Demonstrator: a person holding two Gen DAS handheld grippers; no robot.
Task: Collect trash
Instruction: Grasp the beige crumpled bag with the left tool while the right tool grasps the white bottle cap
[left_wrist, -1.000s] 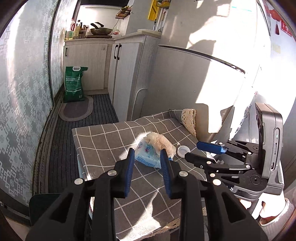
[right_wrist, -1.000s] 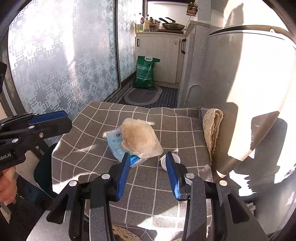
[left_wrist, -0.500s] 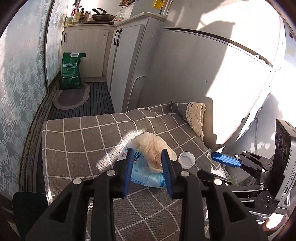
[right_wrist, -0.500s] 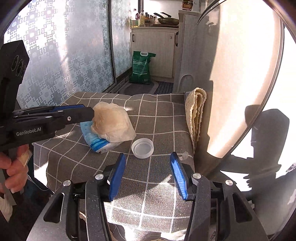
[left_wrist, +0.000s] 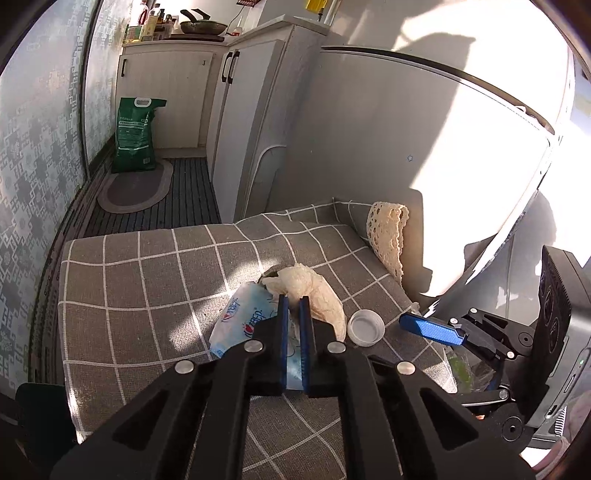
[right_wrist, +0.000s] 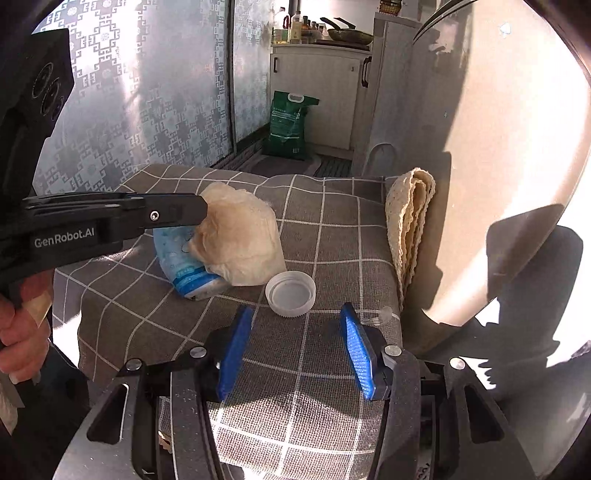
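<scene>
A blue plastic wrapper (left_wrist: 243, 317) (right_wrist: 184, 266) lies on the grey checked tablecloth (left_wrist: 147, 295) with a crumpled beige tissue (left_wrist: 314, 291) (right_wrist: 240, 236) on top of it. My left gripper (left_wrist: 294, 300) (right_wrist: 201, 214) is shut, its blue pads pinching the wrapper where it meets the tissue. A white bottle cap (left_wrist: 365, 326) (right_wrist: 290, 293) sits just right of the pile. My right gripper (right_wrist: 295, 310) (left_wrist: 443, 339) stands open low over the cloth. The cap is just ahead of its fingertips, and nothing is between them.
A folded lace cloth (left_wrist: 388, 236) (right_wrist: 410, 221) leans against the white fridge (left_wrist: 406, 147) at the table's right edge. A green bag (left_wrist: 135, 136) and an oval mat (left_wrist: 135, 188) are on the floor by the cabinets. A person's hand (right_wrist: 18, 332) holds the left gripper's handle.
My left gripper came forward and down, then shut on the wrapper that sat between its open jaws. The right gripper sank toward the bottle cap and its jaws widened.
</scene>
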